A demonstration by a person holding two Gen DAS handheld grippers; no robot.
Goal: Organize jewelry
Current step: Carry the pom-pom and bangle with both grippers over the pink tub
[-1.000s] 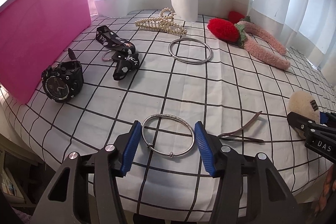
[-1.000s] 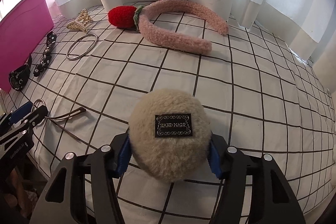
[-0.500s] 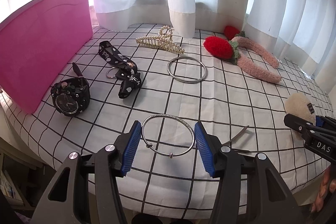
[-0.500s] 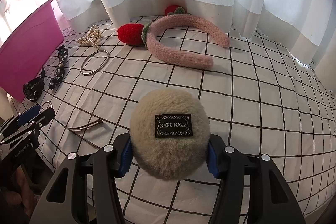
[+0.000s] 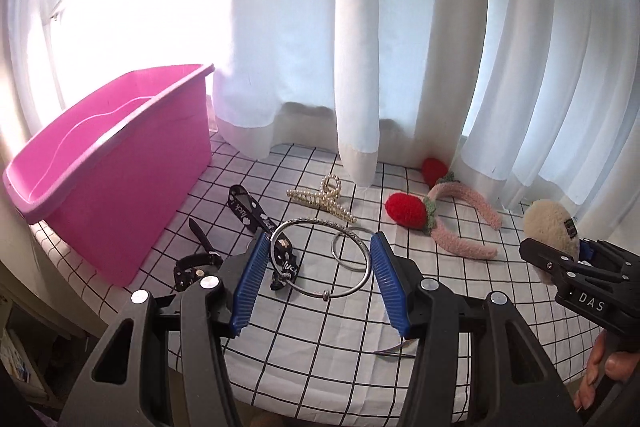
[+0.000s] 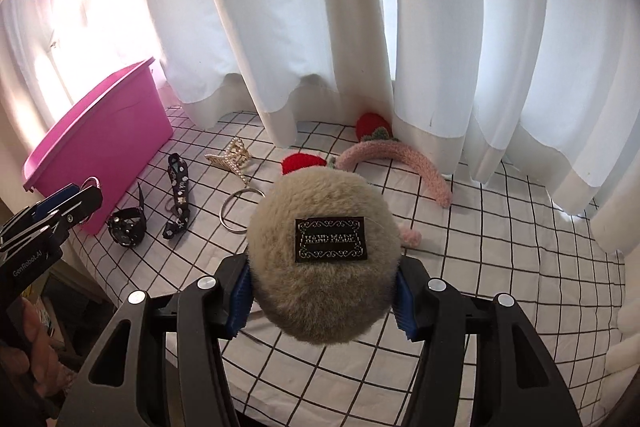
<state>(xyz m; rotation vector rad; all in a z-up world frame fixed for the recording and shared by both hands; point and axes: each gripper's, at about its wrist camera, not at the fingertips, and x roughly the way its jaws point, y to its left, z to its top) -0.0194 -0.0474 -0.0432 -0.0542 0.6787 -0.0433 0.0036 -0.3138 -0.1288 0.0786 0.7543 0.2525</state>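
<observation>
left claw (image 5: 318, 277) grasping silver bangle (image 5: 320, 259) | right claw (image 6: 322, 293) grasping fluffy pompom (image 6: 320, 267)

The fluffy pompom (image 6: 323, 267) between the right jaws covers the cloth behind it. It hides the near part of the pink headband (image 6: 404, 155) and most of the red strawberry (image 6: 300, 161) just beyond the jaws. Left of these jaws, the bangle in the other gripper shows only a small arc (image 6: 93, 181).

In the left view, a thin dark clip (image 5: 394, 348) lies below the right jaw; only its tip is visible, so I cannot tell what it is exactly. The watch (image 5: 196, 267) beside the left jaw is partly covered by that finger. At the right edge, the person's fingers (image 5: 608, 367) are cut off. The inside bottom of the pink bin (image 5: 120, 163) is probably out of sight.
</observation>
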